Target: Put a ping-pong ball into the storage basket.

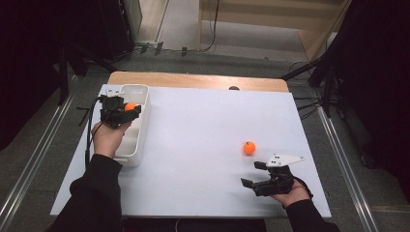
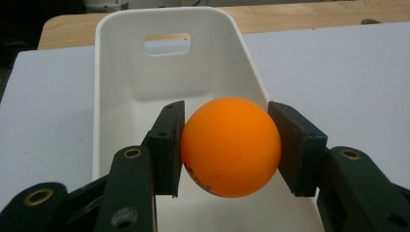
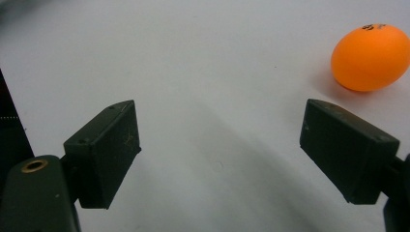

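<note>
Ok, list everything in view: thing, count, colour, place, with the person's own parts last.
Ball held: 1, orange, clamped in the left claw over the bin.
Ball loose: 1, orange, on the sheet, just beyond the right claw.
Bin: 1, white, at the sheet's left edge.
Sheet: 1, white, covering the table.
Table: 1, wooden, its far edge showing past the sheet.
Left claw: 1, black, above the bin, shut on a ball.
Right claw: 1, black, open, near-right on the sheet.
Sleeves: 2, black, bottom edge.

white sheet-covered table [image 1: 203, 145] with bare wooden far edge [image 1: 193, 79] | grey floor beyond [image 1: 193, 60] | metal floor rails [image 1: 348, 169] at both sides | black cables [image 1: 309, 104] right of table
</note>
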Demonstrator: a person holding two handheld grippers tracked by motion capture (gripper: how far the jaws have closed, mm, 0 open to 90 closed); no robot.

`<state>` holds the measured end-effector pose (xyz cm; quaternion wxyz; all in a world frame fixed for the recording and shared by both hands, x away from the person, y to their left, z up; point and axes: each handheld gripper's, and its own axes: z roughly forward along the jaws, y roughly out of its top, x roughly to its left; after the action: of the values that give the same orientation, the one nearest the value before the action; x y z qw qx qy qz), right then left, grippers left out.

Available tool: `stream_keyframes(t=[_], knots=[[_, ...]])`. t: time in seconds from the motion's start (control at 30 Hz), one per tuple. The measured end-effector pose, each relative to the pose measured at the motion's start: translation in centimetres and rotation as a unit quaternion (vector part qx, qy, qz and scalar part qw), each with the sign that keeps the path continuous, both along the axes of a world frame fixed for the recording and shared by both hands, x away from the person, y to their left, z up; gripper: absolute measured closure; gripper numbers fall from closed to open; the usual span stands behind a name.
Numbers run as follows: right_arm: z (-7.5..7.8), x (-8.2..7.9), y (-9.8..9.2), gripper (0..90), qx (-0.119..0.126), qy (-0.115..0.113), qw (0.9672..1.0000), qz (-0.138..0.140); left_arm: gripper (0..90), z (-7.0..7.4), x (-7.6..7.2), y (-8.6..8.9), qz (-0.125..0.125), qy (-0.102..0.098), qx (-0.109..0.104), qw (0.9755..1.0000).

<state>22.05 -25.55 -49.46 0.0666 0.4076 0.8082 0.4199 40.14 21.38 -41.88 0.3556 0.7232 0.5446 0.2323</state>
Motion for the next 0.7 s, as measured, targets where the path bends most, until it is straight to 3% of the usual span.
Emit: stream_keyframes(t=[0.1, 0.27, 0.7], knots=[[0.0, 0.0, 0.0, 12.6, 0.001, 0.001, 1.0000, 0.000, 48.5, 0.0, 0.0, 0.0, 0.000, -0.001, -0.004, 1.0000], [0.0, 0.0, 0.0, 12.6, 0.000, 0.001, 1.0000, 0.001, 37.4, 0.1, 0.1, 0.0, -0.003, 0.006, -0.004, 1.0000], [0.0, 0.0, 0.0, 12.6, -0.001, 0.000, 1.0000, 0.001, 27.5, 1.5, -0.2, -0.3, -0.035, 0.006, -0.044, 0.9984]])
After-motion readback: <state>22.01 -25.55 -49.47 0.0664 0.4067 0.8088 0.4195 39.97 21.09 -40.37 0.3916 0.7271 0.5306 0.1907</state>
